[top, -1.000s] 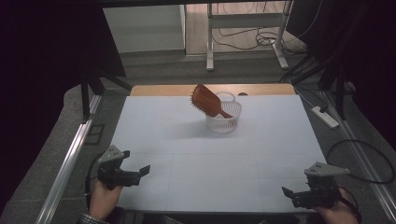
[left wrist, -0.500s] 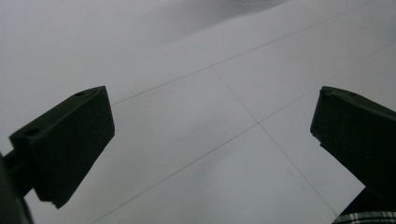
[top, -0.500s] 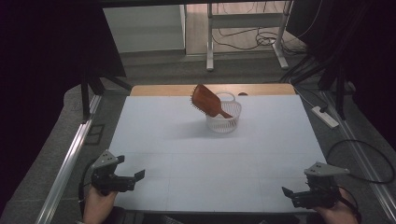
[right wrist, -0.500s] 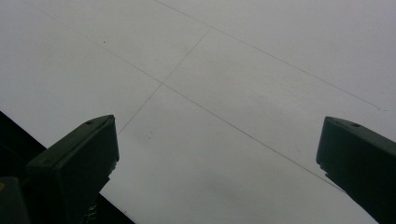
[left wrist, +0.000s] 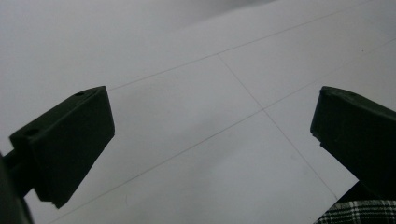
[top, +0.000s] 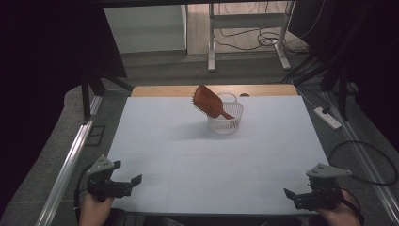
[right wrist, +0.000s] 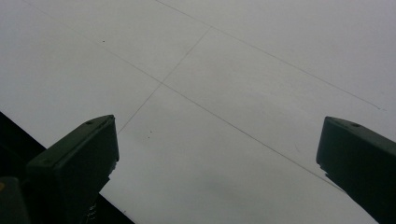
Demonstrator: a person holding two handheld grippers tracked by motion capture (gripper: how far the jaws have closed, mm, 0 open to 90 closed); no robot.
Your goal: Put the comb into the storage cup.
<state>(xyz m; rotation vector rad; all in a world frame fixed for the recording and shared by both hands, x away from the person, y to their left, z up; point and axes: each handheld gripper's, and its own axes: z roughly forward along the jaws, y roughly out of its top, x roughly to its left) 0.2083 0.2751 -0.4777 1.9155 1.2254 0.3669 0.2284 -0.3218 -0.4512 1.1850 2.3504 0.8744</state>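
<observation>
Both grippers, left (top: 123, 185) and right (top: 297, 196), rest wide open and empty at the table's (top: 188, 141) near edge (hairbrush (top: 208, 102) already propped in the basket (top: 227, 123)), so I'd judge only withdrawal remains.

Honestly no readable text, label, brand or number anywhere here, not on the hairbrush (top: 208, 101), the white basket (top: 226, 121) near the tabletop's (top: 188, 155) far edge, or either gripper.
</observation>
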